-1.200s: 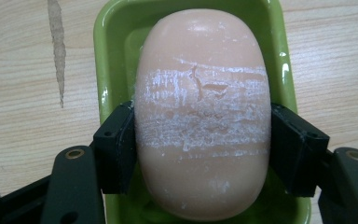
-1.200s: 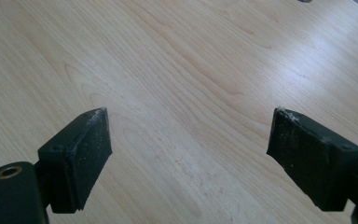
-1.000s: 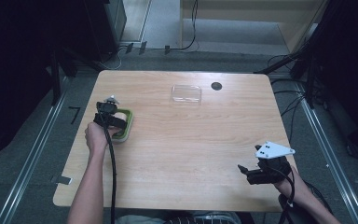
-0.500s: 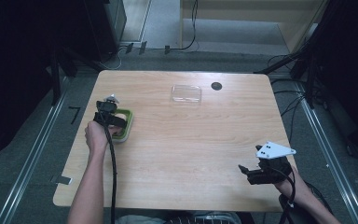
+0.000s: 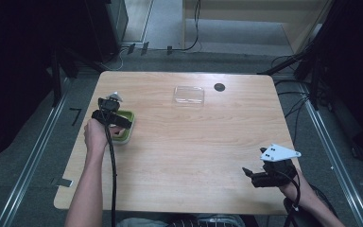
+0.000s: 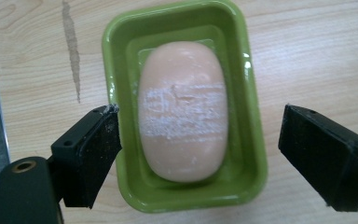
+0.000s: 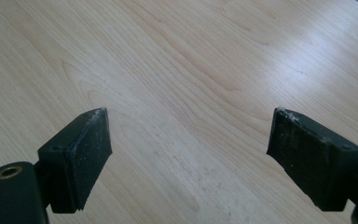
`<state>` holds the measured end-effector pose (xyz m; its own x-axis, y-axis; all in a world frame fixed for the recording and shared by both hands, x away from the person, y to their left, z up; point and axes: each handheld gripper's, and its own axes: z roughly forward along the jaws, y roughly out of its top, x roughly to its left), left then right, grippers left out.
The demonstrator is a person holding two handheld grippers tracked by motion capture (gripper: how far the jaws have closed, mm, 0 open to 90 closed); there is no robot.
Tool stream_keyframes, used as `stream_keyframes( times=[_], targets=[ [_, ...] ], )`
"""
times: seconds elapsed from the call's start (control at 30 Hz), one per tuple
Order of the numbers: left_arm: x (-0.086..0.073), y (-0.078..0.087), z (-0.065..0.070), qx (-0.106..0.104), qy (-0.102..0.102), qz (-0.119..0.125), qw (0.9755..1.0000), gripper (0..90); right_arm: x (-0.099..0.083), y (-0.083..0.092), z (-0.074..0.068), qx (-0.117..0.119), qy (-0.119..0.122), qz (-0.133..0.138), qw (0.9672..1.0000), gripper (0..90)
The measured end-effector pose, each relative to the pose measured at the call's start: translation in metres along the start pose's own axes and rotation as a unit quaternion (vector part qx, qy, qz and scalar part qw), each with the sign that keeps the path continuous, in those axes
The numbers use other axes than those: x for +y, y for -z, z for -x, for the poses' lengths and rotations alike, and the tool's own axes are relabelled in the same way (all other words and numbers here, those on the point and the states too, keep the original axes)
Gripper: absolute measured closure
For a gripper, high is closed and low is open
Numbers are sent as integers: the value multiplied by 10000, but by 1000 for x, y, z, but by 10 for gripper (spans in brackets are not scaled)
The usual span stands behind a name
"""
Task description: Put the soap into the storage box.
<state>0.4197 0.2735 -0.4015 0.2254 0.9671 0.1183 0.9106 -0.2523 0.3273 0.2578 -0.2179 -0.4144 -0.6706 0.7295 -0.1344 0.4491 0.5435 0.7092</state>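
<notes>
A pale pink bar of soap (image 6: 182,112) with a white scuffed band lies in a green dish (image 6: 121,56) at the table's left side. My left gripper (image 6: 200,123) points straight down over the dish (image 5: 125,135). Its jaws have just been opening and now stand wide, one on each side of the soap, touching neither soap nor dish. In the high view the left gripper (image 5: 117,123) covers most of the dish. My right gripper (image 5: 249,174) hovers low near the table's front right, open (image 7: 189,130) over bare wood.
A clear plastic lid (image 5: 188,95) lies at the far middle of the wooden table (image 5: 194,151), with a small black disc (image 5: 220,87) to its right. The left gripper's black cable (image 5: 112,179) trails back along the forearm.
The left gripper has lifted slightly above the dish. The right gripper has stayed where it was.
</notes>
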Motion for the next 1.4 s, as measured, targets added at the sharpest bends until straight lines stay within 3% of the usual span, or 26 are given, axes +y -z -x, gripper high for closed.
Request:
stream_keyframes(
  times=[0.3,0.67,0.93,1.4],
  targets=[
    [-1,7,15,-6,-424,-386,9984,43,1,1,-1,-1,4,2,10000,134],
    [-9,21,27,-74,-768,-497,9958,23,1,0,-1,5,16,-1,10000,134],
    [-18,33,38,-97,-1099,-651,9918,13,1,0,-1,2,16,3,10000,134],
    [-38,38,49,-223,-1457,-879,9852,3,1,1,-2,-10,14,2,10000,134]
  ],
)
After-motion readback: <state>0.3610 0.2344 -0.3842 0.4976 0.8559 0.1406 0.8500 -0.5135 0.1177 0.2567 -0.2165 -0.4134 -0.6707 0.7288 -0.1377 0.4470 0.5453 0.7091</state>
